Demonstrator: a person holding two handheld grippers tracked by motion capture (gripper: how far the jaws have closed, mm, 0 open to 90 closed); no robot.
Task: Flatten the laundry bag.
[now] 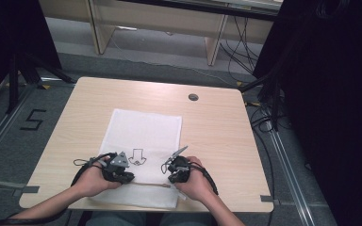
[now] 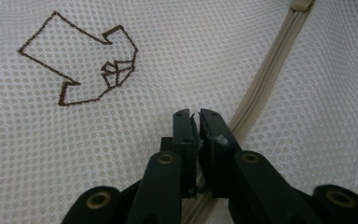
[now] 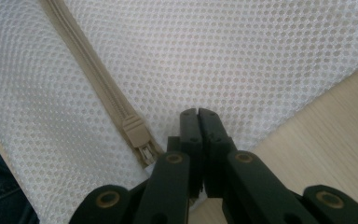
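A white mesh bag (image 1: 141, 127) lies flat on the table, with a brown embroidered outline (image 1: 136, 157) near its front. A beige zipper (image 1: 146, 184) runs along its near edge. My left gripper (image 1: 130, 177) rests on the bag just left of the outline. In the left gripper view the left gripper (image 2: 195, 114) is shut over the mesh (image 2: 74, 149) beside the zipper (image 2: 265, 74), a thin pale sliver between its tips. My right gripper (image 1: 171, 179) sits at the zipper's right end. There the right gripper (image 3: 198, 112) is shut, with the zipper slider (image 3: 137, 135) just left of it.
The wooden table (image 1: 217, 127) has a round cable hole (image 1: 193, 97) at the back right. Bare wood (image 3: 317, 126) shows right of the bag's corner. Dark curtains and cables stand to the right of the table, a stand leg to its left.
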